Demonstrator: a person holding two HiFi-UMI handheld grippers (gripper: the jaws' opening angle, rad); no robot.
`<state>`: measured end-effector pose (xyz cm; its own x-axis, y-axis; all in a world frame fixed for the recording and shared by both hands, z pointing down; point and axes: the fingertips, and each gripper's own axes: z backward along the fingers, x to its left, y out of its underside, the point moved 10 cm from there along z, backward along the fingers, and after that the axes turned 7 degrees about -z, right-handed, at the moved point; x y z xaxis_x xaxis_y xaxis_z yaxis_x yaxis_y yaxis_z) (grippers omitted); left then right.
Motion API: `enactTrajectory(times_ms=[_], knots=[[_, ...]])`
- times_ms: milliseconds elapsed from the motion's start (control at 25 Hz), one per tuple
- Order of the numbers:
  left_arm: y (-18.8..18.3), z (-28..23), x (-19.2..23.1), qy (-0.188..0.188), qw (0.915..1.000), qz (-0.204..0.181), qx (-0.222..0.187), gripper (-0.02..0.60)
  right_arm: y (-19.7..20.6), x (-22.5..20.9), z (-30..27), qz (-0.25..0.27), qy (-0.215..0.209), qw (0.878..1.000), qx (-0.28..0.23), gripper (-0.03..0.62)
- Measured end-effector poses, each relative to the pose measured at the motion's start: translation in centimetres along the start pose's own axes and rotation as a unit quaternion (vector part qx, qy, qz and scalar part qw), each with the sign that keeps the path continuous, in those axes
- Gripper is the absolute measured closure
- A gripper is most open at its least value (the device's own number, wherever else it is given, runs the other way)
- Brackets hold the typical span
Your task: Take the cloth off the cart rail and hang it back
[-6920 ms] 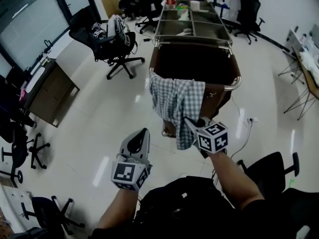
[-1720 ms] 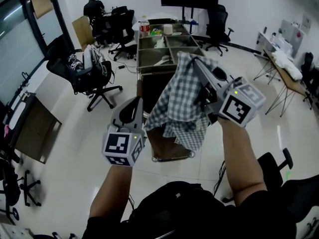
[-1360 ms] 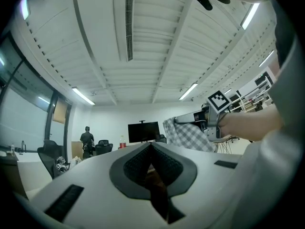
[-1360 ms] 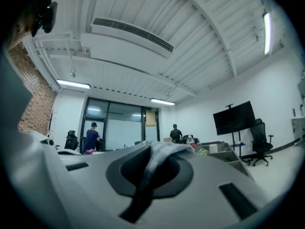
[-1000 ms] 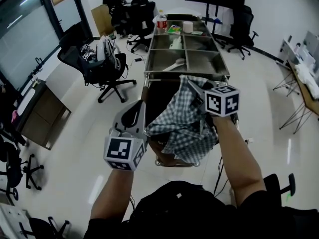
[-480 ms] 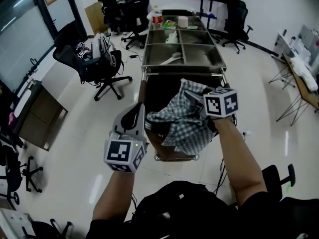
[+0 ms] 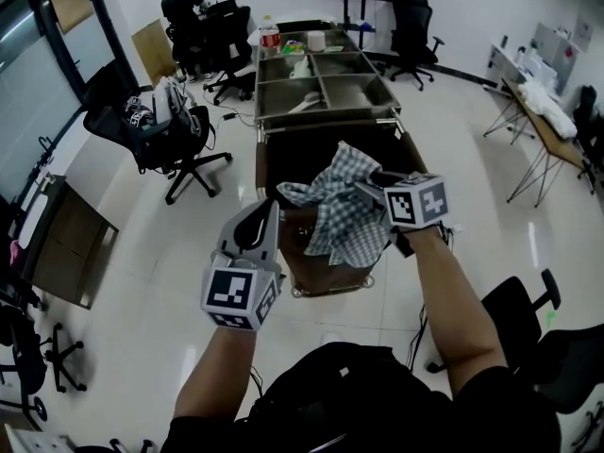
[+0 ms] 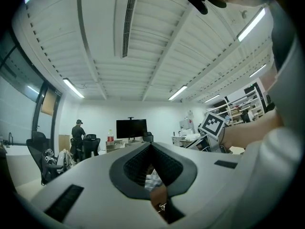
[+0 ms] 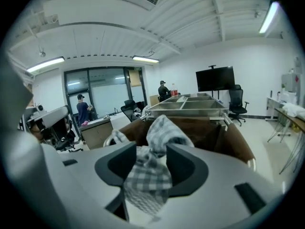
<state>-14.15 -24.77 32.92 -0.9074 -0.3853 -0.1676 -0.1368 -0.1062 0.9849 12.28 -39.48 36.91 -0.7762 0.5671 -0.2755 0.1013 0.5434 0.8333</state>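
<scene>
A blue-and-white checked cloth lies bunched over the near edge of the brown cart bin. In the right gripper view the cloth hangs in front of the bin wall. My right gripper points down at the cloth. Its jaws have just been opening and stand wide. The cloth sits loosely between the jaws of the right gripper. My left gripper hovers left of the cloth, level, shut and empty. In its own view the left gripper shows its tips together.
Steel trays top the cart's far end, with a bottle behind. Office chairs stand to the left, another chair near right. A person stands at the back. A cabinet is at the left, and tables to the right.
The right gripper came down toward the cart with the cloth, and its jaws spread apart. The cloth now rests on the bin's near edge. The left gripper shifted slightly.
</scene>
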Motion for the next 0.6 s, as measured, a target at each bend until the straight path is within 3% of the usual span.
enactTrajectory(times_ms=[120,360,520,600], knots=[[0.0,2.2,-0.9,0.016,0.9999,-0.002,-0.002,0.581,2.3,1.0,2.1,-0.010,0.019,1.000,-0.007,0.372],[0.2,6.9,-3.3,0.046,0.9989,0.001,0.004,0.581,6.0,5.1,7.1,-0.022,0.020,0.997,-0.074,0.374],[0.4,10.2,-4.0,0.061,0.9980,0.010,0.011,0.581,8.1,8.6,10.1,-0.032,0.013,0.993,-0.114,0.443],[0.4,11.7,-4.3,0.067,0.9976,0.014,0.011,0.581,9.3,10.1,11.7,-0.037,0.007,0.990,-0.138,0.523]])
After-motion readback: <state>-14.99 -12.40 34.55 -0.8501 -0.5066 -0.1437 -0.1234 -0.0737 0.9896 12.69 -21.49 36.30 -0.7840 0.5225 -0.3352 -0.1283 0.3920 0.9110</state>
